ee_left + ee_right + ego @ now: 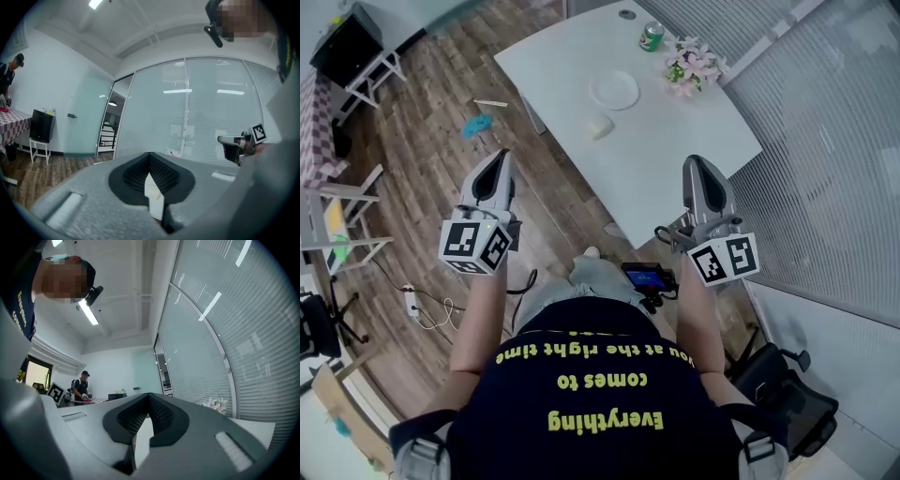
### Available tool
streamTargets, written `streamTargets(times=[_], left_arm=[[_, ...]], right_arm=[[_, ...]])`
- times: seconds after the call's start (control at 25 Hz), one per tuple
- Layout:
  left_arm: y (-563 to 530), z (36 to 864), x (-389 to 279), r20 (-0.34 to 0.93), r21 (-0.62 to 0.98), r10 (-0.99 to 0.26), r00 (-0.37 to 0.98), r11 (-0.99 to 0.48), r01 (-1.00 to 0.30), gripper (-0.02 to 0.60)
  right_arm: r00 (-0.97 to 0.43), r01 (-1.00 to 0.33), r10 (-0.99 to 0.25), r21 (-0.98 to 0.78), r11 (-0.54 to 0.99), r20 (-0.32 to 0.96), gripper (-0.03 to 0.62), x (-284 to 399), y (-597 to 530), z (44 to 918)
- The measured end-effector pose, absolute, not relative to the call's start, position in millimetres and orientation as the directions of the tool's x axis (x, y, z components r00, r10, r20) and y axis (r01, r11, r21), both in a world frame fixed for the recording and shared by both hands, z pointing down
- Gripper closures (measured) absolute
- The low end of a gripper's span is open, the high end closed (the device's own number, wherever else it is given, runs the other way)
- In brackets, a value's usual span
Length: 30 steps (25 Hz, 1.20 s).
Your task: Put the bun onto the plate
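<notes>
A pale bun [600, 127] lies on the white table [694, 141], just in front of an empty white plate [614, 90]. Both grippers are held out over the wooden floor, short of the table. My left gripper [498, 159] points ahead with its jaws together and nothing in them; its jaws also meet in the left gripper view [150, 154]. My right gripper [698, 165] is shut and empty near the table's near corner, and its jaws are closed in the right gripper view [149, 394]. The bun does not show clearly in either gripper view.
A green can [652, 36] and a bunch of pink flowers [692, 66] stand at the table's far side. A glass wall with blinds [825, 141] runs along the right. A black office chair [783, 384], white stands [347, 225] and a blue object [475, 125] are on the floor.
</notes>
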<state>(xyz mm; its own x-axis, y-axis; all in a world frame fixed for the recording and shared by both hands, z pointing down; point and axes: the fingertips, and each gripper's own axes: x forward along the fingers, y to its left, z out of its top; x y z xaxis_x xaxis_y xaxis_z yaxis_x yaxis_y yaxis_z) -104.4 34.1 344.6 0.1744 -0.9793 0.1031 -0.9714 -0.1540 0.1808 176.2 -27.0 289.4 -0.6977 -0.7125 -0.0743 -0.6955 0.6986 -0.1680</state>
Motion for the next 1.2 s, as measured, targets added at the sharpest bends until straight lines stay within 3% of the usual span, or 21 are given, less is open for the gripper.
streamTargets(times=[0.72,1.2], left_arm=[[-14,322,-88,0.088,0.125,-0.978,0.188,-0.176,-0.976,0.583],[-86,321,-93,0.072,0.151,-0.95,0.303,-0.29,-0.945,0.583]], right_arm=[[-0.694,-0.704,-0.717,-0.15,0.694,-0.059,0.588,172,-68,283],[-0.66,-0.742,-0.75,-0.127,0.659,-0.039,0.588,147,-106,281]])
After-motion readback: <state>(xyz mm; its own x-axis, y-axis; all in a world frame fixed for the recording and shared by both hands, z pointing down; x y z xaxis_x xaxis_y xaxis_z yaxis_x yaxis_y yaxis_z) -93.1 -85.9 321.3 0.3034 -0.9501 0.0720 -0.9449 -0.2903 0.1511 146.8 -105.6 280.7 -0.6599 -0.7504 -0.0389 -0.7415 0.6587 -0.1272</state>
